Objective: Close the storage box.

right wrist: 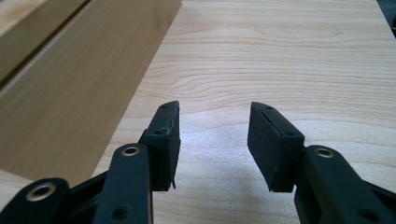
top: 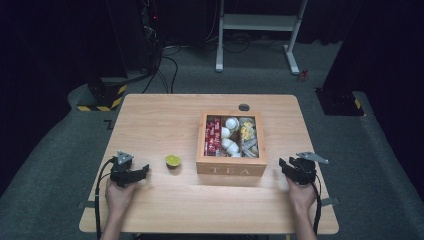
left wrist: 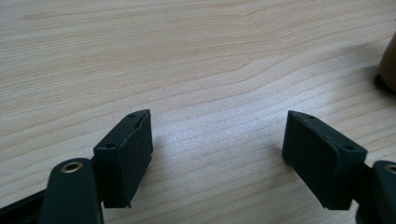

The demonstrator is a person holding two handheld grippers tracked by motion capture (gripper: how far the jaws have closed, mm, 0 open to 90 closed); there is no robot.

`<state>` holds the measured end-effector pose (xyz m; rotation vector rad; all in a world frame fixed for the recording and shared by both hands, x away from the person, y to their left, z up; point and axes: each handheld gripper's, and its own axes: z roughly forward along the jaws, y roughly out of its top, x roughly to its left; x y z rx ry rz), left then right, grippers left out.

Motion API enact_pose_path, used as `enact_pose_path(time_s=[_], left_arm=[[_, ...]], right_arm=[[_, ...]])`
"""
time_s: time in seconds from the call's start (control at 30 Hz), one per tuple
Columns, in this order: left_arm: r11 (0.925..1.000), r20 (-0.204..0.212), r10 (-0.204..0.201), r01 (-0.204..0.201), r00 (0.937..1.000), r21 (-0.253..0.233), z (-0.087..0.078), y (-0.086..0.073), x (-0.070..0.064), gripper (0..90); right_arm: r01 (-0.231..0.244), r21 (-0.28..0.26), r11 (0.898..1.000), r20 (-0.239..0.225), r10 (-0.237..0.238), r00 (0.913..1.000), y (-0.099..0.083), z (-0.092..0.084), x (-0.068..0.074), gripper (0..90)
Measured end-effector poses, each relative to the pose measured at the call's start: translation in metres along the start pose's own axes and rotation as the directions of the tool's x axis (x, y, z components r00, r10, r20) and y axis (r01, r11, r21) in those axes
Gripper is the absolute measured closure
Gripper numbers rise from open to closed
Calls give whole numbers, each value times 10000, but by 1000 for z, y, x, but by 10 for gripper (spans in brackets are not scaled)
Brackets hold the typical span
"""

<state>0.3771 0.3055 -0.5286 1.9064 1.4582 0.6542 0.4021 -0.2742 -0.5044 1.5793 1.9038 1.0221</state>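
1. The left gripper [top: 142, 171] rests low on the wooden table [top: 150, 115], near its front left part, held in the person's left hand [top: 119, 192]. Its jaws stand wide apart with nothing between them; in the left gripper view [left wrist: 217, 135] bare wood grain lies between the pads.
2. A small capsule with a lime-green top [top: 173, 161] sits on the table just to the right of the left gripper's jaws, apart from them, and just left of the wooden box [top: 230, 169]. In the left gripper view a brown rounded edge [left wrist: 388, 63] shows at the far right; it may be this capsule, though that cannot be told.
3. The right gripper [top: 286, 166] lies just right of the box's front right corner, held by the right hand [top: 301, 194]. Its jaws are released, a clear gap between them and nothing gripped; in the right gripper view [right wrist: 214, 125] the box's side wall [right wrist: 79, 93] stands to the left of the jaws, near but not touching.
4. The box is open on top, with compartments holding red packets [top: 213, 135], white cups [top: 229, 135] and yellow and pale sachets [top: 248, 135].
5. The box's front face reads "TEA". Print on the packets is too small to read.
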Motion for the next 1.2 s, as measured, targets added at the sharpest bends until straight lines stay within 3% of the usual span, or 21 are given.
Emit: enact_pose_path(time_s=[0.43, 0.57, 1.2], left_arm=[[10000, 8, -3, 3, 10000, -17, 0, 0, 0, 245], [10000, 27, 10, -10, 10000, -20, 0, 0, 0, 244], [10000, 27, 28, -28, 10000, -18, 0, 0, 0, 245]], right_arm=[[287, 749, 9968, 496, -325, 9982, -5, 17, 3, 477], [637, 750, 9951, 999, -711, 9925, -9, 19, 5, 460], [559, 762, 9955, 1104, -641, 9918, -8, 19, 4, 421]])
